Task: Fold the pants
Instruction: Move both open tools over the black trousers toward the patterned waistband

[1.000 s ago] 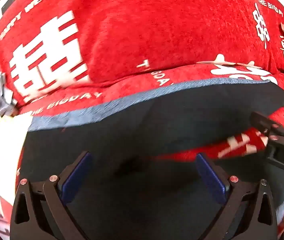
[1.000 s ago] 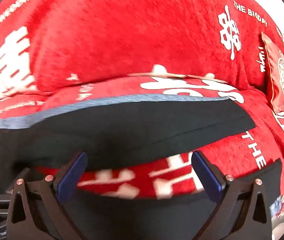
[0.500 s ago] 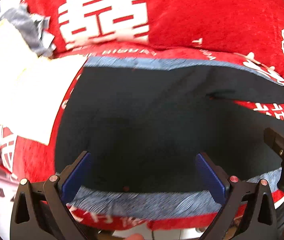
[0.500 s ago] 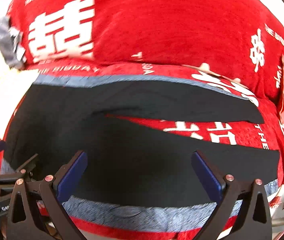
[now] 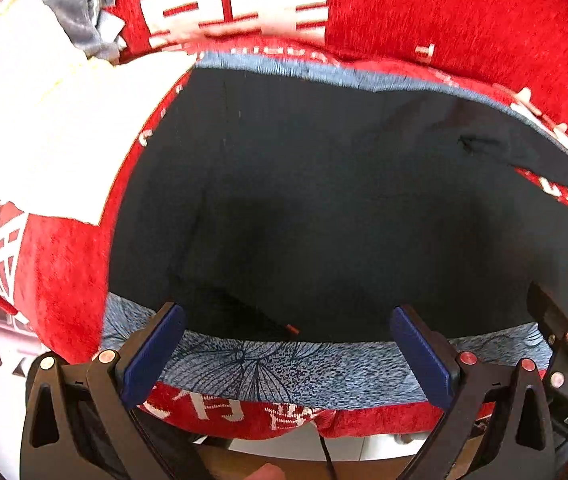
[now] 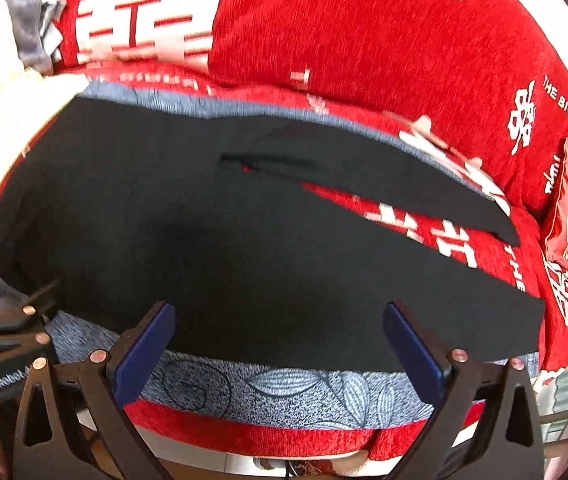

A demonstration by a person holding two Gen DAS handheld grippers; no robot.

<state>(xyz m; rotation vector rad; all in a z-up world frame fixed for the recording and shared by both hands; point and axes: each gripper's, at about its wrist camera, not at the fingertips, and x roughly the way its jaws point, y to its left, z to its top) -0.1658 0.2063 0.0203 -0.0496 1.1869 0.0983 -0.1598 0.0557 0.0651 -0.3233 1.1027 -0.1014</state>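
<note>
pants (image 5: 324, 208) lie flat just beyond both open, empty tools.

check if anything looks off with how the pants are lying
The black pants lie flat on the red sofa cover, but the two legs splay apart at the right, red showing between them. Both grippers are open and hold nothing.

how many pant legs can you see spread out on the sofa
2. The far pant leg lies toward the sofa back; the near pant leg runs along the seat front. They split apart toward the right, red cover showing between.
</note>
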